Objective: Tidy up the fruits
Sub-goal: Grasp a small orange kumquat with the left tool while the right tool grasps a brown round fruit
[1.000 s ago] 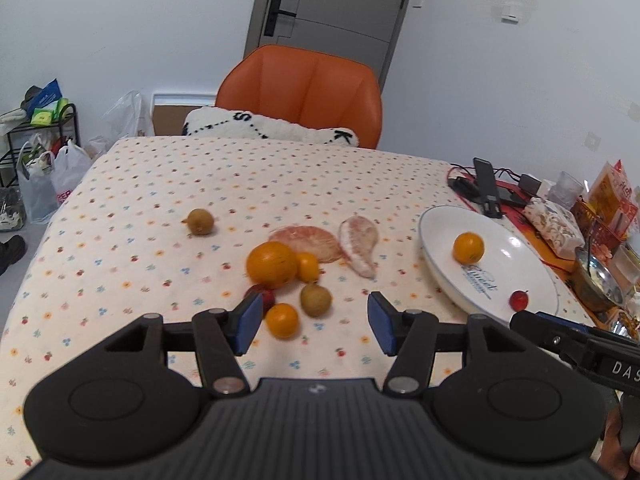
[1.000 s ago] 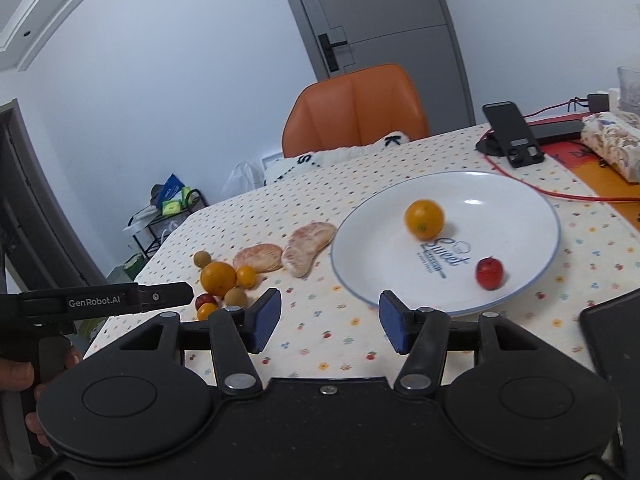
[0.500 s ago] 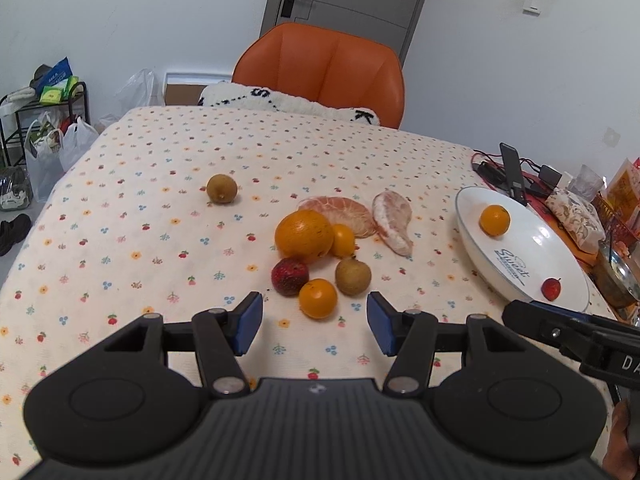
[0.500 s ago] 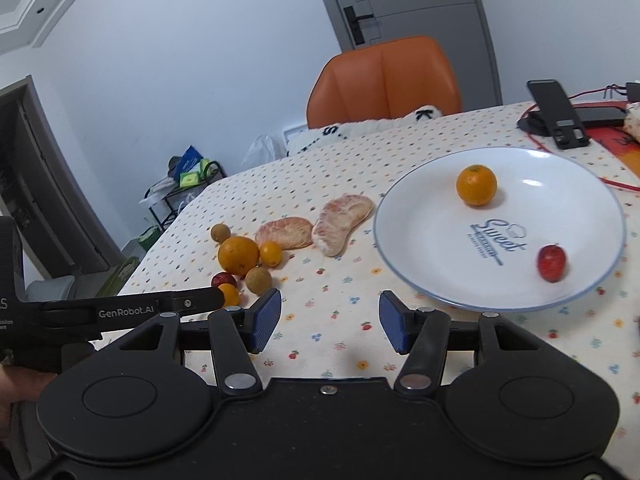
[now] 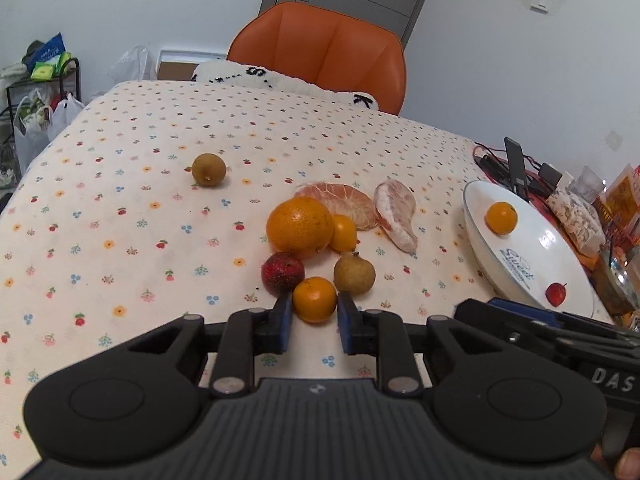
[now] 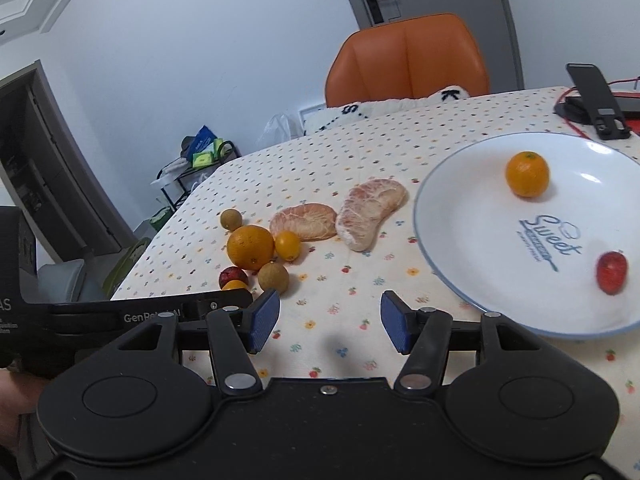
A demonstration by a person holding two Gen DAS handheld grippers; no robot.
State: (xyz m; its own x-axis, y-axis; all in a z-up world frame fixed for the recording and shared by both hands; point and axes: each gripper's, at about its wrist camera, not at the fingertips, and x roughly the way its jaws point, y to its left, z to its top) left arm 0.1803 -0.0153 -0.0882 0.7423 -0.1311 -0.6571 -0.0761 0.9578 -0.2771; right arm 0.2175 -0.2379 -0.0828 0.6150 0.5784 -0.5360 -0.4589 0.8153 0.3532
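My left gripper is shut on a small orange that sits on the dotted tablecloth, its blue pads against both sides. Just behind it lie a dark red fruit, a brown longan, a big orange and a kumquat. Two peeled pomelo pieces lie further back, and a lone longan sits off to the left. The white plate holds a mandarin and a red fruit. My right gripper is open above the cloth at the plate's front left.
An orange chair with a white cushion stands at the table's far side. A phone stand, cables and snack packets crowd the right edge. A rack with bags stands on the floor to the left.
My left gripper moved forward and down to the fruit cluster and closed its jaws on the small orange. The right gripper shifted slightly and stayed open.
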